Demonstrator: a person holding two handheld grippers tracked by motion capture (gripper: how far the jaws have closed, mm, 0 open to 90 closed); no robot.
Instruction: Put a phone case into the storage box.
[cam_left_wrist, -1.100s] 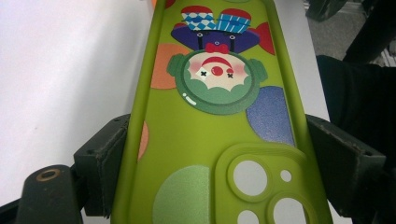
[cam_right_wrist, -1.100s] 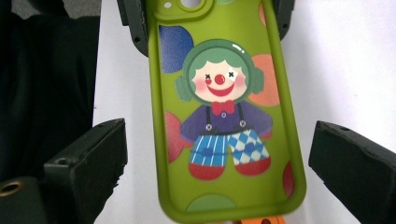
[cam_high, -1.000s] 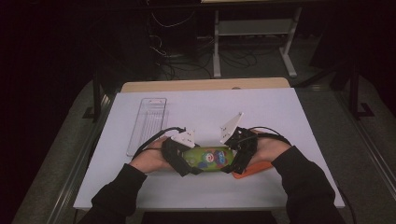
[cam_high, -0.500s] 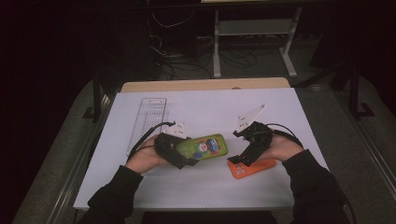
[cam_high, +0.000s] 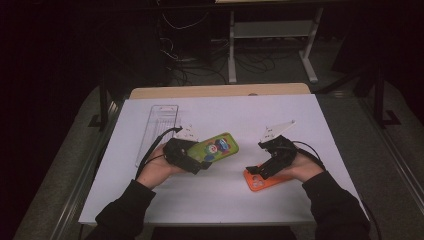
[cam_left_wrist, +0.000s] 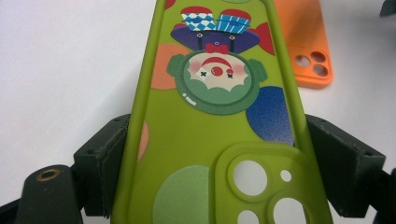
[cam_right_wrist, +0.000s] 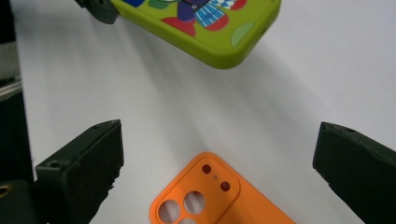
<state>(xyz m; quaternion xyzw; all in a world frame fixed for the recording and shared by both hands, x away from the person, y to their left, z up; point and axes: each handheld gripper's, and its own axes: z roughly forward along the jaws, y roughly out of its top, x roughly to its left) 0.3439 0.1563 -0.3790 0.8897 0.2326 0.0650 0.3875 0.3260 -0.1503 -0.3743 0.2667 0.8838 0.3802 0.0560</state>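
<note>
A lime-green phone case (cam_high: 220, 147) printed with a clown face is held just above the white table. My left gripper (cam_high: 204, 156) is shut on its camera end. In the left gripper view both jaws press the side rims of the green case (cam_left_wrist: 215, 140), and the left gripper (cam_left_wrist: 219, 156) points toward the orange phone case (cam_left_wrist: 303, 42). That orange case (cam_high: 257, 181) lies flat on the table, right of centre. My right gripper (cam_high: 256, 170) hovers over its camera end with jaws open wide. The right gripper (cam_right_wrist: 219, 135) has nothing between its jaws; the orange case (cam_right_wrist: 205, 200) lies below and the green case (cam_right_wrist: 205, 23) beyond.
A clear plastic tray (cam_high: 157, 125) lies on the white table cover (cam_high: 300, 115) at the back left. A wooden table edge (cam_high: 220, 91) runs along the far side. Behind it stand a desk frame (cam_high: 270, 45) and loose cables on the dark floor.
My right gripper has drawn away to the right from the green case and stands open over the orange case. The left gripper keeps the green case, now angled up to the right.
</note>
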